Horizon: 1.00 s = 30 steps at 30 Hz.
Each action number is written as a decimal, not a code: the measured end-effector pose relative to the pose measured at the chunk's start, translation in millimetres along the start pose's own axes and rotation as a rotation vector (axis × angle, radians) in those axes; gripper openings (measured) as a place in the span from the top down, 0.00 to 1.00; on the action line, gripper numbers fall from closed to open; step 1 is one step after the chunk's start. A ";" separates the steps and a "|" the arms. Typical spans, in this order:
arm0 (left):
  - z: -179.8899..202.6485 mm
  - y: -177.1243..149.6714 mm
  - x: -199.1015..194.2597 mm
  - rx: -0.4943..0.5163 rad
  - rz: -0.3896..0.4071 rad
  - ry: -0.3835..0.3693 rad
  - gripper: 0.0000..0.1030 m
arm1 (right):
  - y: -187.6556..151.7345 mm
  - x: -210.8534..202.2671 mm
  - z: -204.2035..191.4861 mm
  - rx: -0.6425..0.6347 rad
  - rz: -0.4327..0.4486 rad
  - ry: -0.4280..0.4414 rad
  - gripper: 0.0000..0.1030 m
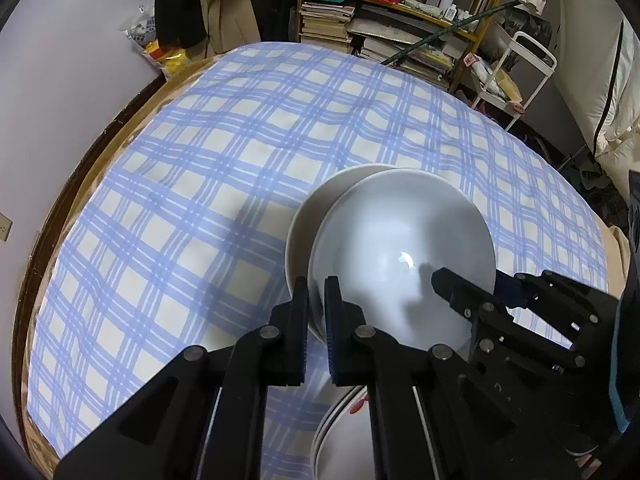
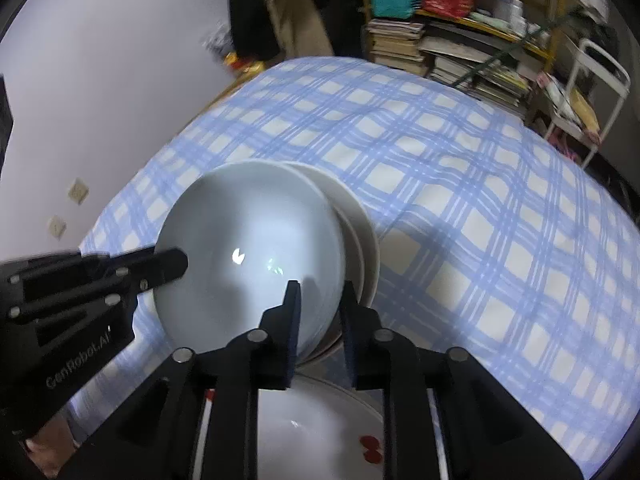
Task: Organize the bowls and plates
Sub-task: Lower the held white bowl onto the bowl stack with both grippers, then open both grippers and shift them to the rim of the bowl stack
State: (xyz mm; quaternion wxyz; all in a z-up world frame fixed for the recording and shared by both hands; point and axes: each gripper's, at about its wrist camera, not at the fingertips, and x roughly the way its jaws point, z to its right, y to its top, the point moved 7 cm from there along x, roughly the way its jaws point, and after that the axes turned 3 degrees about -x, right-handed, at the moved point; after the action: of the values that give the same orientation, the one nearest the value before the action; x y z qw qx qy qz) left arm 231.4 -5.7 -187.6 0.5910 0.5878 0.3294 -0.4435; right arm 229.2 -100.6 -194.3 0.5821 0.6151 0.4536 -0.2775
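A white bowl (image 1: 404, 256) (image 2: 248, 256) rests nested, off-centre, in a second white bowl (image 1: 308, 224) (image 2: 356, 224) on the checked cloth. My left gripper (image 1: 317, 304) is shut on the upper bowl's left rim, one finger inside and one outside. My right gripper (image 2: 318, 308) is shut on the same bowl's right rim; it shows in the left wrist view (image 1: 452, 286), and the left gripper shows in the right wrist view (image 2: 168, 266). A stack of white plates with a red mark (image 1: 344, 432) (image 2: 320, 432) lies nearest me, under the grippers.
The blue-and-white checked cloth (image 1: 240, 160) (image 2: 480, 200) covers a table with a wooden edge (image 1: 60, 208). A wall is at the left. A yellow shelf with books (image 1: 400, 40) (image 2: 460, 52) and a white cart (image 1: 516, 80) stand beyond the far edge.
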 end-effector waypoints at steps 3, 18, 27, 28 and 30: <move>0.8 -1.0 -3.4 -0.003 0.000 -0.028 0.93 | 0.7 -4.9 2.7 -0.014 -0.003 -0.041 0.66; -22.1 8.6 -16.1 -0.046 0.049 0.038 0.82 | 8.1 -27.1 50.9 0.152 0.049 0.008 0.31; -45.0 14.3 -8.7 -0.135 0.033 0.035 0.59 | 3.9 -20.3 83.5 0.268 0.037 0.034 0.11; -45.0 14.6 -8.2 -0.136 0.032 0.034 0.58 | 2.7 -17.6 86.2 0.281 0.034 0.035 0.09; -44.9 14.5 -6.3 -0.137 0.028 0.035 0.56 | 0.0 -12.8 89.7 0.301 0.023 0.035 0.06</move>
State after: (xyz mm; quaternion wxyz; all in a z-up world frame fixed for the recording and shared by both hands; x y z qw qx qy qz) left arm 248.0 38.2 -180.2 0.6302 0.5580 0.3610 -0.4014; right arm 240.4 -190.4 -198.3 0.4783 0.7053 0.4100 -0.3251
